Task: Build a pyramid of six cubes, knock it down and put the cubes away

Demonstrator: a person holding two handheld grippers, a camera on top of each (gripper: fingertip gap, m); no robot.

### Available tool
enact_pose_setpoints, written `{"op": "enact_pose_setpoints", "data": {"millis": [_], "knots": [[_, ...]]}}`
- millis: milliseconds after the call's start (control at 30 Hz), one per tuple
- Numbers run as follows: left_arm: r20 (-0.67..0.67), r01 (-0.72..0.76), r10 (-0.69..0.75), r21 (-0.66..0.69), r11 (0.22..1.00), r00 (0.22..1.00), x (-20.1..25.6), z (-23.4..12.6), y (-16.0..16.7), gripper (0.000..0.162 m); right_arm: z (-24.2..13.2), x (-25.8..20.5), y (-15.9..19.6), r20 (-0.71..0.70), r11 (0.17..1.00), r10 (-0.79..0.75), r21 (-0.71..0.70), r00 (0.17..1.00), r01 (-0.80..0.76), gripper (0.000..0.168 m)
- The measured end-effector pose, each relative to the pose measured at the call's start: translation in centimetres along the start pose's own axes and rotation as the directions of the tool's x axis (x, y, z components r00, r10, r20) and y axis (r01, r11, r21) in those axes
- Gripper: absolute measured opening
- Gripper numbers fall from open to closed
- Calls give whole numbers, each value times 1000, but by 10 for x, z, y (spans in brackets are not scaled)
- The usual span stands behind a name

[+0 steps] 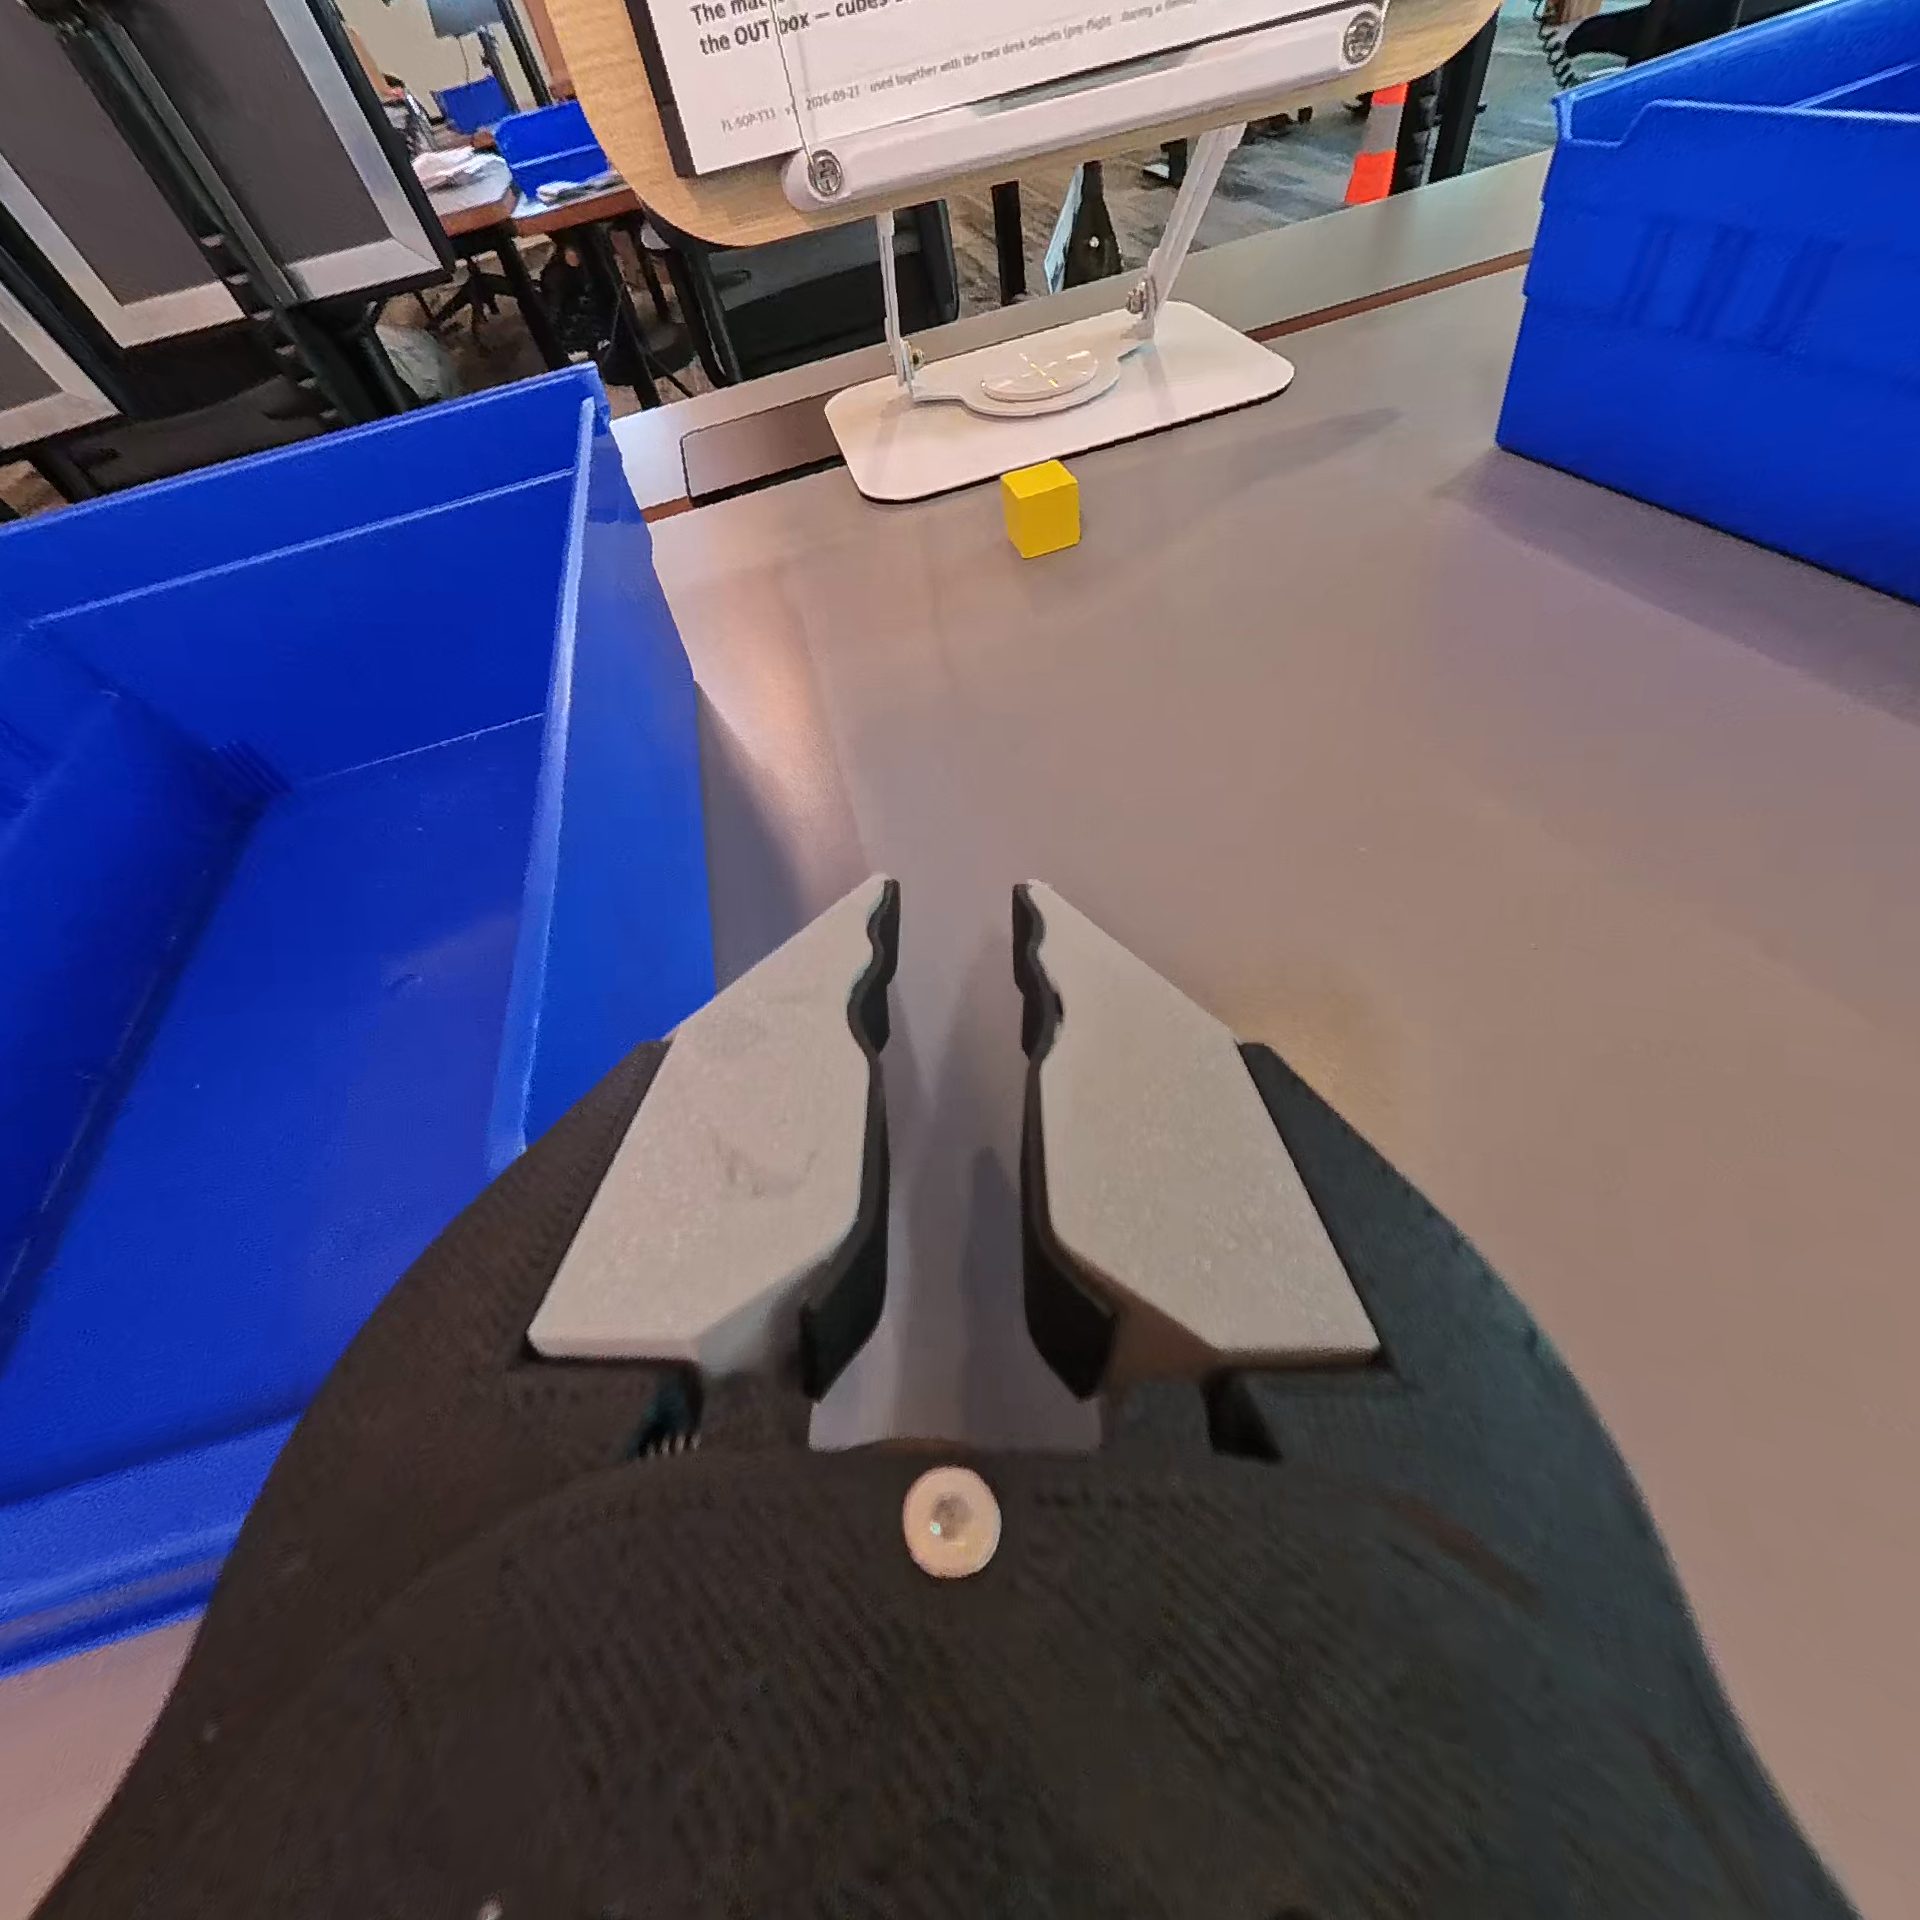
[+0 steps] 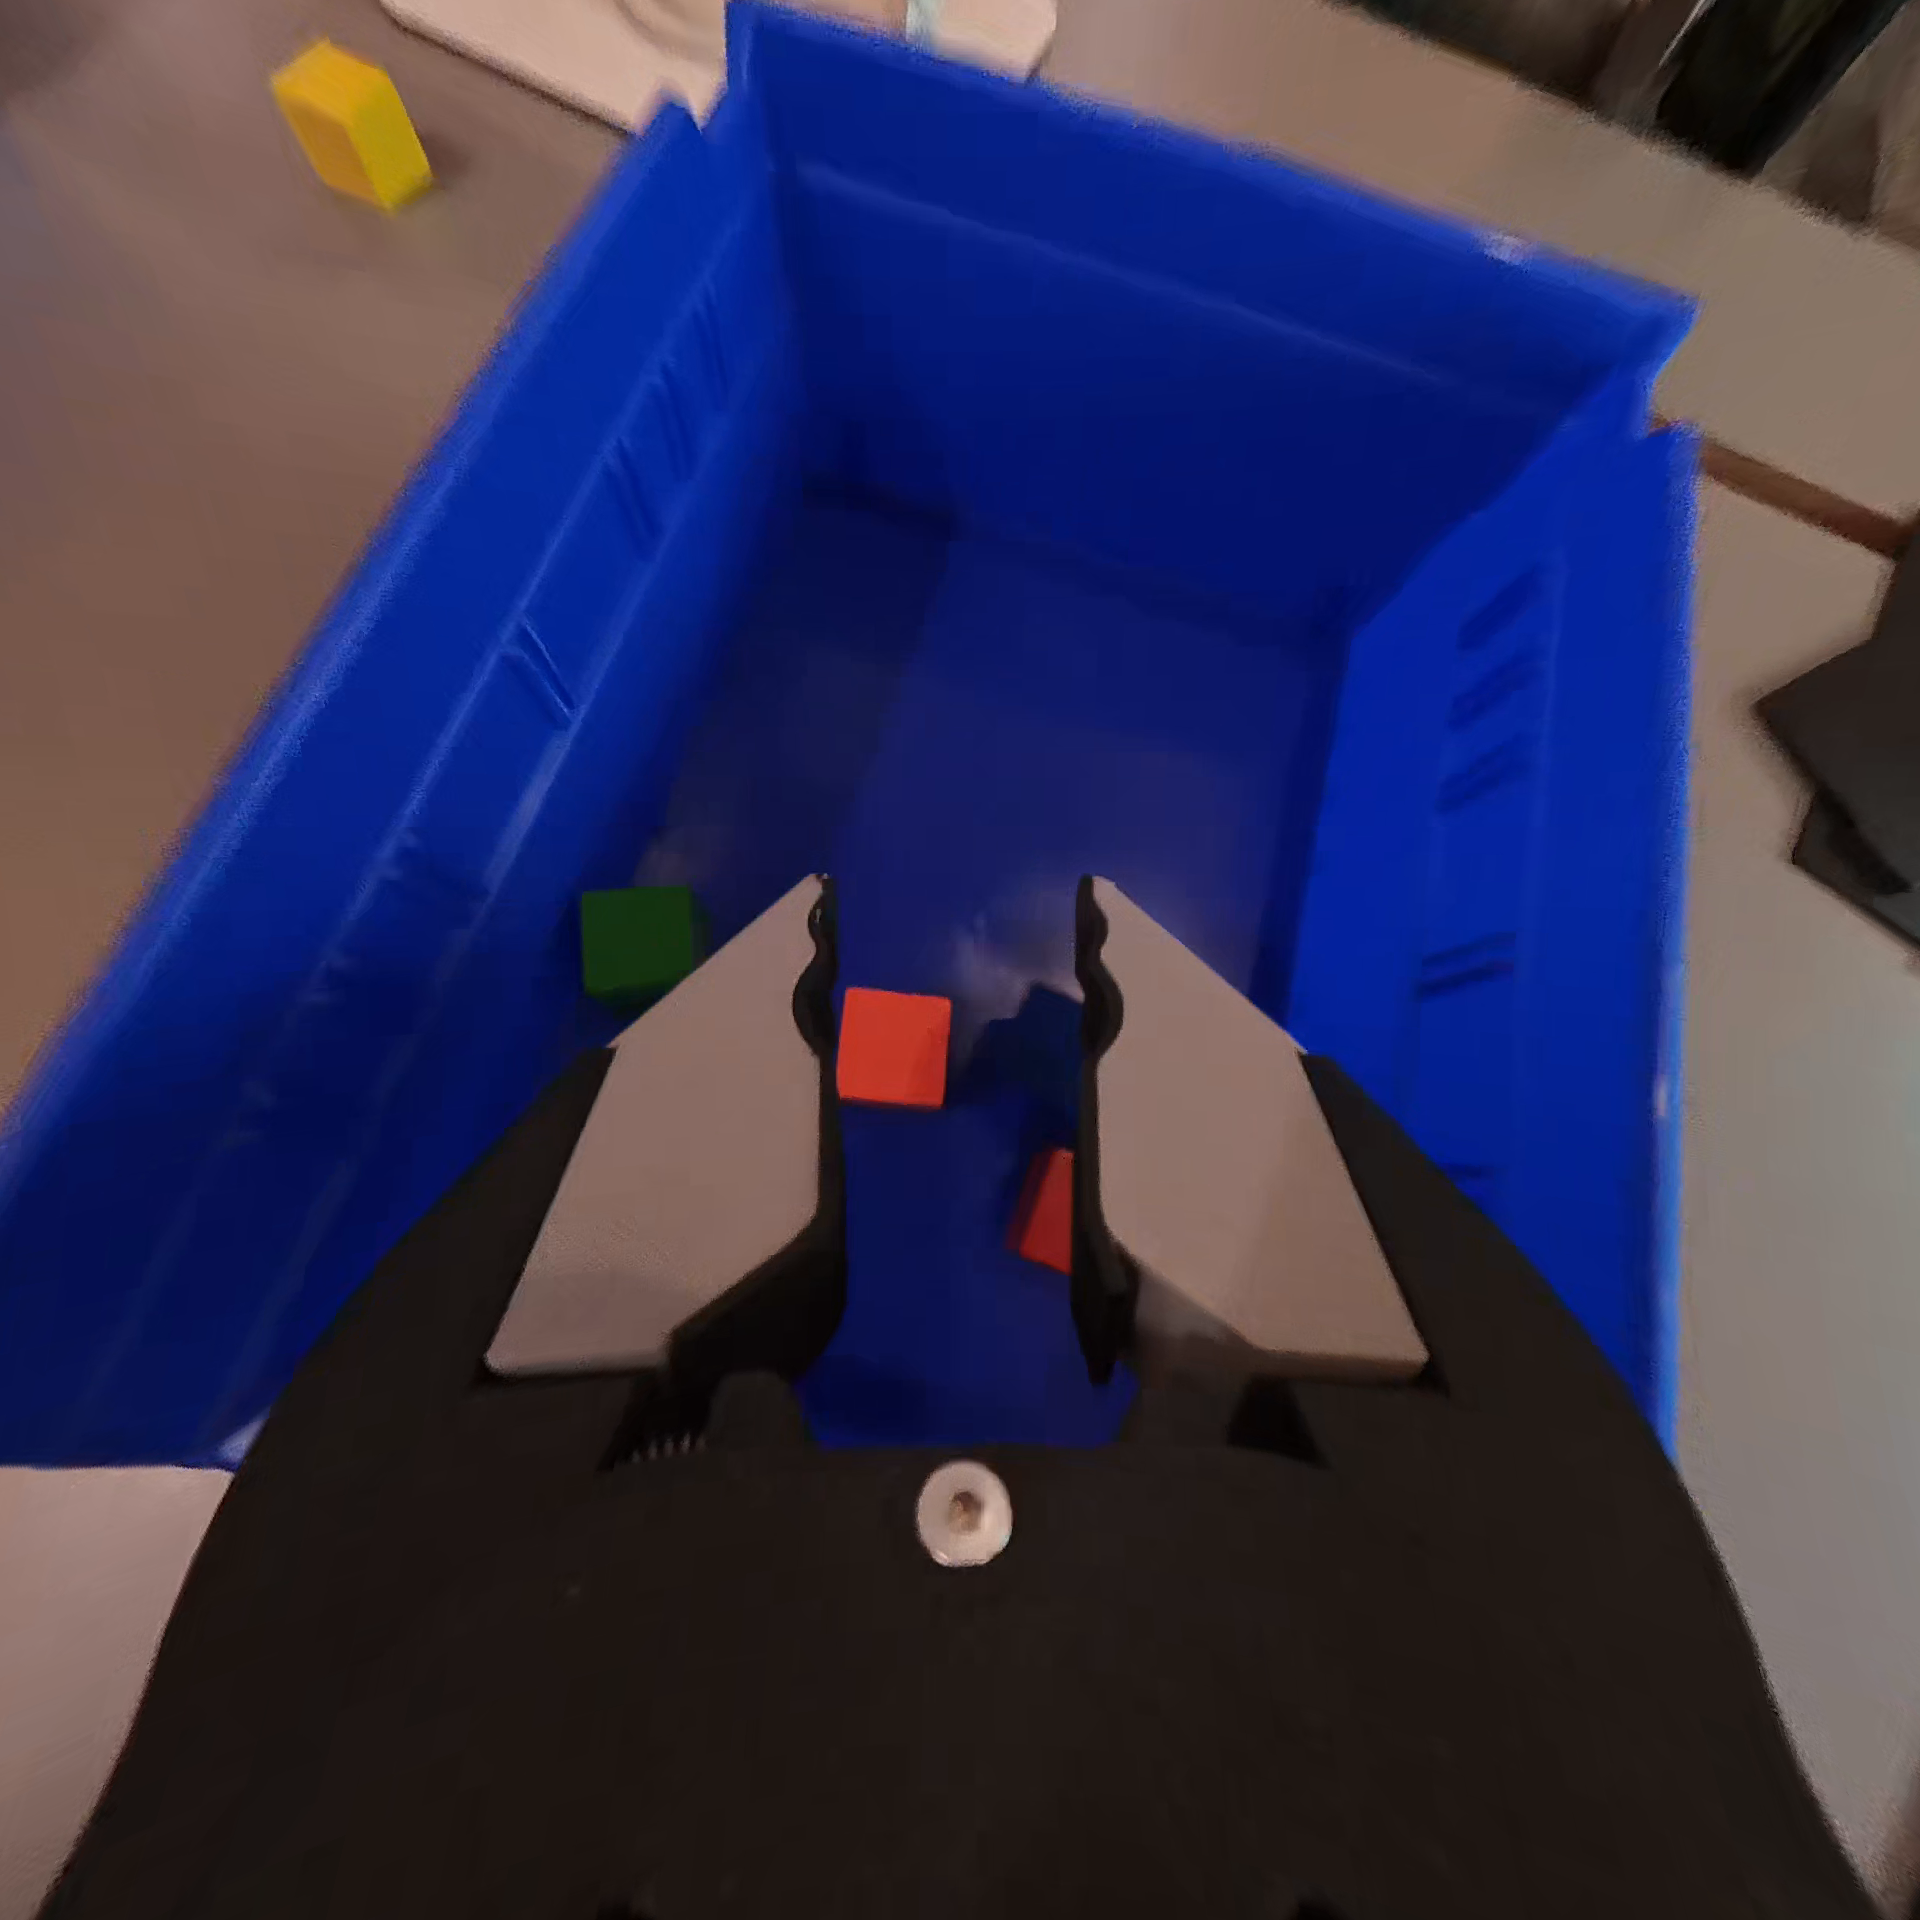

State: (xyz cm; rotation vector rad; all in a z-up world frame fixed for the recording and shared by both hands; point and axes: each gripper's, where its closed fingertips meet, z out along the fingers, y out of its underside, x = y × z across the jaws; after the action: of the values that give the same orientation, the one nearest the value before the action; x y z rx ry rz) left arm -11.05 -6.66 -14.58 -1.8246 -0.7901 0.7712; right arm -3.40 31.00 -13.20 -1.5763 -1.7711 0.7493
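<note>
The putting-away step appears nearly done. The right gripper (image 2: 951, 904) hangs over the deep blue plastic bin (image 2: 1538, 644), fingers spread and holding nothing; a green cube (image 2: 636, 940), two orange-red cubes (image 2: 894, 1047) and what may be a dark blue one lie on its floor. The left gripper (image 1: 956, 904), parted and empty, points across the grey table (image 1: 1351, 831) at a small yellow wooden cube (image 1: 1040, 508) well ahead, just beside the white stand base (image 1: 1195, 364). Next, I judge, comes reaching and closing on it squarely.

Blue bin (image 2: 1039, 343) holds green cube (image 2: 636, 940) and red cubes (image 2: 894, 1047) (yellow cube (image 1: 1040, 508) on grey table (image 1: 1351, 831)).
</note>
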Motion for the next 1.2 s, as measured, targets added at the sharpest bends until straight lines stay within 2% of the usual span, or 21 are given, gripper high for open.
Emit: {"op": "enact_pose_setpoints", "data": {"millis": [100, 167, 267, 333, 433, 533, 700, 867, 933, 1067, 1133, 1200], "knots": [[-14, -1, 1, -27, 1000, 1000, 2, 3, 3, 19, -25, -22, -45, 50, 992, -11, 126, 999, 4, 40], [-22, -1, 0, -41, 999, 1000, 3, 5, 5, 21, -37, -46, -72, 74, 988, -58, 146, 996, 47, 42], [-20, -7, 6, -36, 999, 1000, 3, 4, 4, 21, -37, -95, -106, 100, 978, -158, 152, 982, 141, 48], [-14, -13, 13, -25, 1000, 1000, 3, 3, 3, 21, -24, -130, -123, 110, 968, -222, 146, 969, 205, 50], [-9, -18, 18, -13, 1000, 1000, 3, 1, 1, 21, 20, -172, -135, 124, 962, -269, 91, 955, 259, 52], [-18, -16, 16, -7, 1000, 1000, 5, -1, 1, 21, 78, -195, -142, 132, 970, -242, 33, 961, 240, 51], [-51, -13, 12, -21, 1000, 999, 8, 1, 3, 21, 165, -200, -155, 97, 981, -183, -53, 978, 188, 58], [-91, 35, -37, -23, 999, 995, 9, 3, 2, 21, 235, -196, -154, 59, 975, -149, -156, 987, 157, 68], [-98, 42, -44, -14, 999, 994, 9, 2, 1, 21, 252, -196, -141, 62, 965, -130, -220, 990, 140, 59], [-108, 35, -36, -11, 999, 993, 11, 2, 0, 21, 239, -197, -152, 67, 967, -135, -210, 989, 146, 42], [-110, 26, -27, -16, 1000, 994, 12, 2, 1, 21, 211, -197, -169, 81, 970, -168, -162, 982, 179, 33], [-109, 17, -19, -21, 1000, 994, 13, 3, 2, 21, 170, -197, -188, 113, 975, -190, -94, 975, 201, 34]]}}
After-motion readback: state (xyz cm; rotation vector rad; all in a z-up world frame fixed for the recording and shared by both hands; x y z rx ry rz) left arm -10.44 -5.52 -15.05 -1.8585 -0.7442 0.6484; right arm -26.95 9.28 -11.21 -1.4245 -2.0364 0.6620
